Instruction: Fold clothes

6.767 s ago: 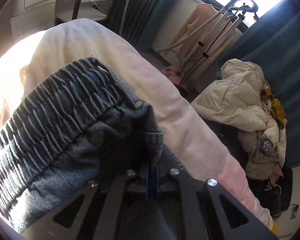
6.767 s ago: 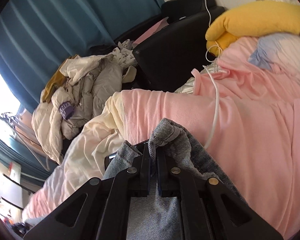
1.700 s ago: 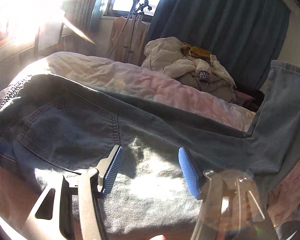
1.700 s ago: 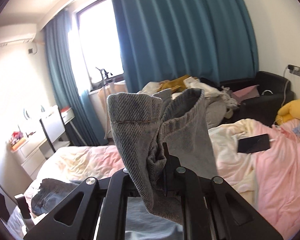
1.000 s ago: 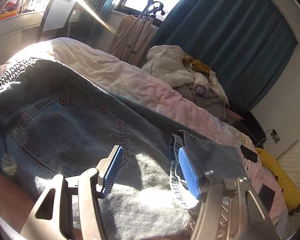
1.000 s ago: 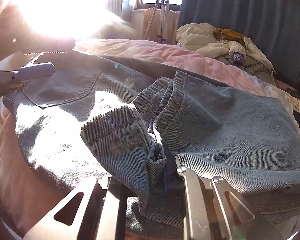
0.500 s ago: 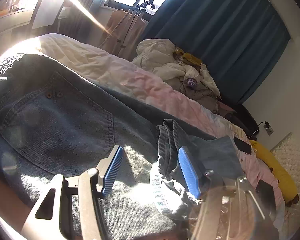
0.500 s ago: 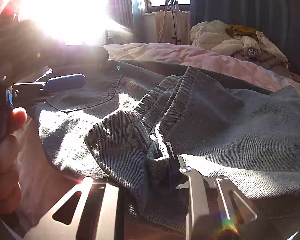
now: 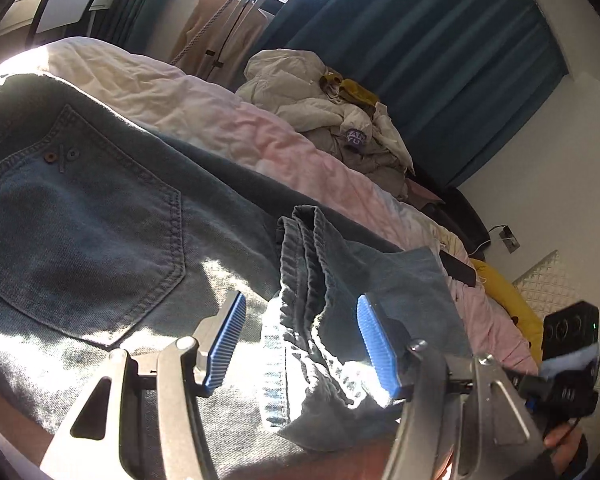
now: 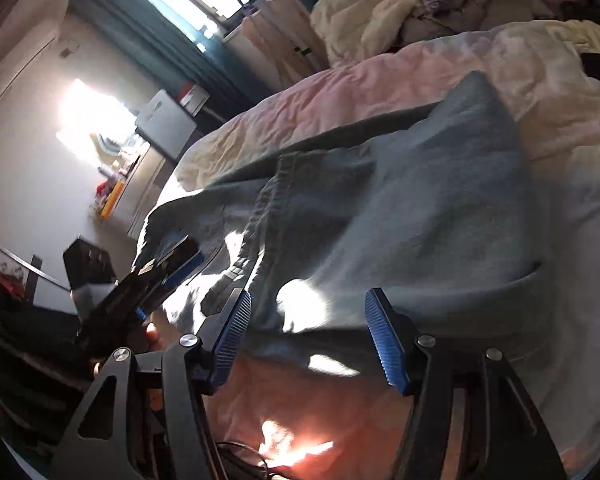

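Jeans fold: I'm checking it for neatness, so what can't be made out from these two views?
- Jeans waistband: cut off by the left edge of the left wrist view.
- Hems: bunched, and whether they line up is hidden.
- Near edge: in the right wrist view, partly washed out by sun glare.
- Jeans underside: hidden against the bed.

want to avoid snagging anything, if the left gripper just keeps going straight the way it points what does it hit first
Most likely the bunched leg hems of the jeans, folded over just ahead of the open left gripper. Depth is hard to judge in the fisheye view.
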Demonstrator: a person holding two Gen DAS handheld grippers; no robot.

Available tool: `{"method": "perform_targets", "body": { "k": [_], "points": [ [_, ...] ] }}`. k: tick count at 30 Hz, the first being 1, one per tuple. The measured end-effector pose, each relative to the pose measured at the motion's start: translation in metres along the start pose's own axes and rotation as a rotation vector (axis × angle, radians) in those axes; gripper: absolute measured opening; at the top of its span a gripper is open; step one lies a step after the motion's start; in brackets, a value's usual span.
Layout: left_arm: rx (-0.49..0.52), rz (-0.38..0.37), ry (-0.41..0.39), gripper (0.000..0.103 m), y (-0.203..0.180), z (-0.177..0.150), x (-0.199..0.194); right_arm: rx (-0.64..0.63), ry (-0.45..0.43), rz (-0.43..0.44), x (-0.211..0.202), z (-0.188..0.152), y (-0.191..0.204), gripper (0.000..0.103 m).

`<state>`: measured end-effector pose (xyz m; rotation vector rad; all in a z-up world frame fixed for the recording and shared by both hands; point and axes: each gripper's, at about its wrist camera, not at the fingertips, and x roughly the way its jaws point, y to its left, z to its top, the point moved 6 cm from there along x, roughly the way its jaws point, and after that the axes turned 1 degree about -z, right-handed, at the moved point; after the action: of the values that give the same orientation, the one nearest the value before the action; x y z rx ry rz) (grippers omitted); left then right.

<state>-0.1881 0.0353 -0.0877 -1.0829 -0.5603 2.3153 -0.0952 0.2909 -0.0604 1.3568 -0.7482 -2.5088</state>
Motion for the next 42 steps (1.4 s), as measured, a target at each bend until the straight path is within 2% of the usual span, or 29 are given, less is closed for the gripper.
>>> {"method": "perform_targets", "body": {
  "k": [2,3,5,8,10,15,22,29,34,35,36,37,39,42],
  "points": [
    [0.013,0.027,0.012,0.060,-0.001,-0.003,0.006,0.024,-0.054,-0.107,-0.009,0.028,-0.038,0.061],
    [0.022,0.058,0.013,0.060,0.000,-0.004,0.008,0.046,-0.078,-0.135,-0.011,0.041,-0.056,0.048],
    [0.033,0.092,-0.008,0.060,0.001,-0.002,0.007,0.092,-0.085,-0.108,-0.004,0.057,-0.080,0.024],
    [0.041,0.101,-0.016,0.060,0.001,0.000,0.008,0.070,-0.082,-0.141,0.012,0.063,-0.091,0.016],
    [0.051,0.113,-0.014,0.060,0.002,0.000,0.011,0.055,-0.064,-0.169,0.028,0.062,-0.095,0.016],
    [0.086,0.119,0.030,0.060,-0.005,-0.005,0.021,0.146,0.059,-0.213,0.085,0.040,-0.115,0.014],
    [0.090,0.186,0.087,0.060,-0.011,0.019,0.047,0.185,0.023,-0.192,0.082,0.041,-0.118,0.014],
    [0.055,0.194,0.266,0.060,-0.003,0.039,0.106,0.288,-0.007,-0.101,0.077,0.043,-0.127,0.014],
    [0.056,0.190,0.349,0.060,-0.011,0.038,0.131,0.289,-0.012,-0.091,0.078,0.045,-0.126,0.014],
    [0.083,0.201,0.351,0.057,-0.016,0.036,0.134,0.281,-0.014,-0.097,0.078,0.045,-0.125,0.014],
    [0.117,0.237,0.354,0.044,-0.019,0.034,0.136,0.272,-0.015,-0.102,0.078,0.046,-0.124,0.014],
    [0.152,0.282,0.356,0.037,-0.022,0.031,0.139,0.264,-0.016,-0.107,0.078,0.047,-0.124,0.014],
    [0.155,0.305,0.346,0.016,-0.026,0.030,0.139,0.248,-0.019,-0.117,0.078,0.048,-0.122,0.014],
    [0.149,0.331,0.271,0.011,-0.031,0.041,0.127,0.221,-0.034,-0.133,0.074,0.048,-0.119,0.014]
  ]
}}
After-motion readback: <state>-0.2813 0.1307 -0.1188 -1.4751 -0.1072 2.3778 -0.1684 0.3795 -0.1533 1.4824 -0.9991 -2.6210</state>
